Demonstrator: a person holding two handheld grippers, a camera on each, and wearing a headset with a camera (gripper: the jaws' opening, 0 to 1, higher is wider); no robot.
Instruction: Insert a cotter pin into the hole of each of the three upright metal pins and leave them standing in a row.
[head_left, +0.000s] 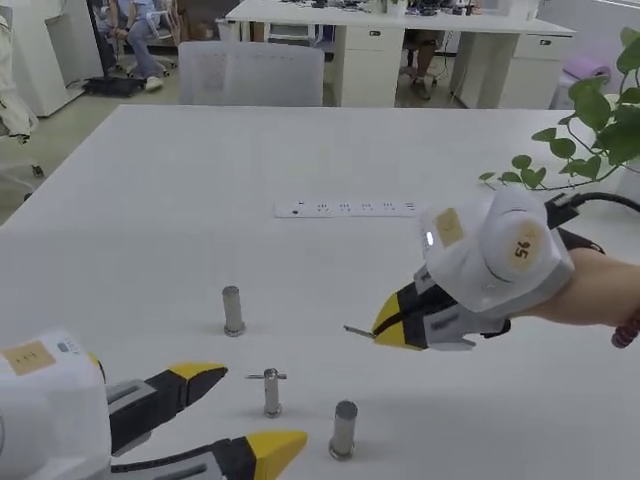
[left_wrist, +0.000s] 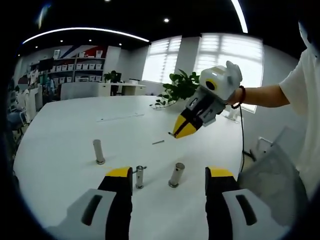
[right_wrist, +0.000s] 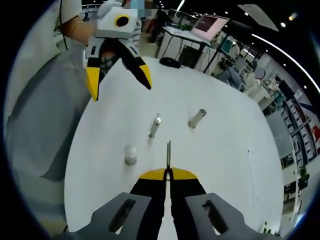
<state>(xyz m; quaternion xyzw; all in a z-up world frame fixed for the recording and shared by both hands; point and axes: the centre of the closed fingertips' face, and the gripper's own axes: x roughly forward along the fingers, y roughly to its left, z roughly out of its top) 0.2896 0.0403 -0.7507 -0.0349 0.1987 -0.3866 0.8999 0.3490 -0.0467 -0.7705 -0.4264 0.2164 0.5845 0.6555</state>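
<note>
Clamping a cotter pin (right_wrist: 169, 154), the right gripper (right_wrist: 168, 174) has its jaws fully closed on the tail, with most of the length sticking out ahead and raised off the table (head_left: 300, 160). The left gripper (right_wrist: 119, 81) is wide open and holds nothing; it sits low, just beside the near end of the row.

Row status: 3 upright pins.
- The middle pin (head_left: 271, 392) has a fitted cotter pin (head_left: 267, 376) through its top, so 1 is done.
- The far pin (head_left: 232, 310) and near pin (head_left: 344, 428) look bare, so 2 are left.

Risks as I judge them:
1. The grip is on the tail only, so the cotter pin can pivot in the jaws on contact and miss the hole.
2. I can't tell which way the holes in the 2 bare pins face. A wrong approach angle would jam the tip against the shaft.
3. The pins stand free and nothing braces them. A sideways push from the tip would likely topple 1 and break the row.
4. The open left jaws sit close to the middle and near pins, so a stray move could knock the finished 1 over.
</note>
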